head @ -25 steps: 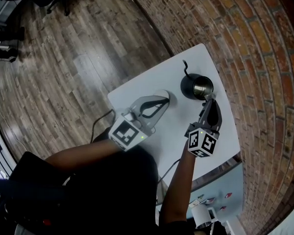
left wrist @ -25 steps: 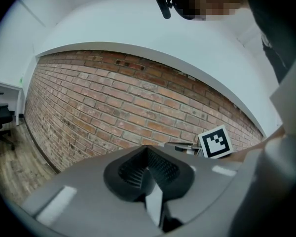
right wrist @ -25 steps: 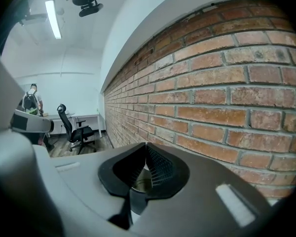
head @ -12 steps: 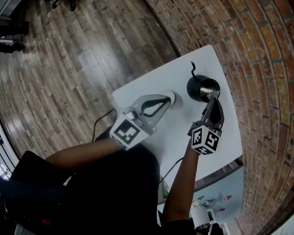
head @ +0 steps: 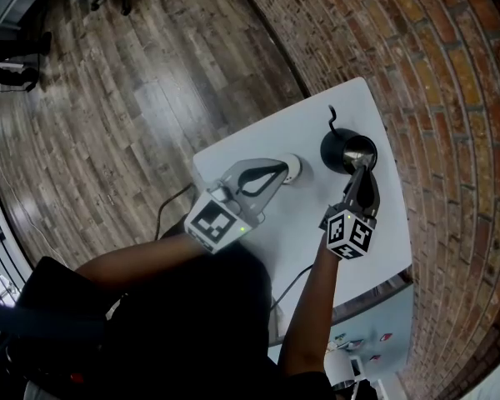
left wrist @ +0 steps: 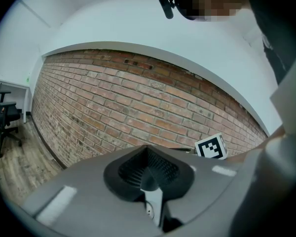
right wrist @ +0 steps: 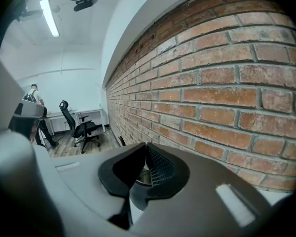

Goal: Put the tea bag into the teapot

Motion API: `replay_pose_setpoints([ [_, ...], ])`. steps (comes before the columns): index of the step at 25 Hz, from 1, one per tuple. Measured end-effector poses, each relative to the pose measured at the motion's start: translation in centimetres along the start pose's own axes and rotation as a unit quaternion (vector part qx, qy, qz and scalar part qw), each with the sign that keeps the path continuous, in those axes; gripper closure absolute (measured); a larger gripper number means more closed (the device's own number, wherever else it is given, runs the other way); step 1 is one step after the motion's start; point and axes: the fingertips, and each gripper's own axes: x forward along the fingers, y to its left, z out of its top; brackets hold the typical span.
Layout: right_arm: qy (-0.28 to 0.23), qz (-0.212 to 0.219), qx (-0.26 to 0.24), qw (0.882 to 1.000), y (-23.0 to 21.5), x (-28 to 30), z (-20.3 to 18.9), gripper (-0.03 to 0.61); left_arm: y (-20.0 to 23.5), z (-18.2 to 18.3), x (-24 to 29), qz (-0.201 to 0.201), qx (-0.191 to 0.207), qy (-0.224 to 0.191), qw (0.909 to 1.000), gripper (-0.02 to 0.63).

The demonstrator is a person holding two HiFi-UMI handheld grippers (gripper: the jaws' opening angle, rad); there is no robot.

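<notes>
A black teapot [head: 337, 152] with a thin curved spout stands on the white table [head: 258, 140] near the brick wall; its open top shows a shiny inside. My right gripper [head: 360, 172] hovers at the pot's near rim, pointing into it, jaws shut. In the right gripper view the pads [right wrist: 158, 169] meet, and the pot's opening [right wrist: 144, 176] shows just beyond them. No tea bag shows in any view. My left gripper [head: 283, 172] is shut, its tips at a small white round object [head: 293, 168]; whether it grips that is unclear. In the left gripper view my left gripper [left wrist: 148, 174] has its pads together.
The brick wall [head: 433, 98] runs close behind the table's far edge. A dark cable [head: 171, 211] hangs off the table's near side. Wooden floor [head: 108, 98] lies to the left. A lower surface with a white cup [head: 350, 365] sits at the bottom right.
My right gripper has sunk a little toward the teapot's rim. The left gripper has stayed where it was. The head view has shifted slightly.
</notes>
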Motion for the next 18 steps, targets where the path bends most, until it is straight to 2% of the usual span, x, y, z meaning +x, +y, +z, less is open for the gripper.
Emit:
replay_pose_setpoints([
  [18, 0.003, -0.003, 0.002, 1.0, -0.89, 0.54, -0.71, 0.571, 0.27, -0.4, -0.78, 0.009, -0.004, -0.002, 1.0, 0.615],
])
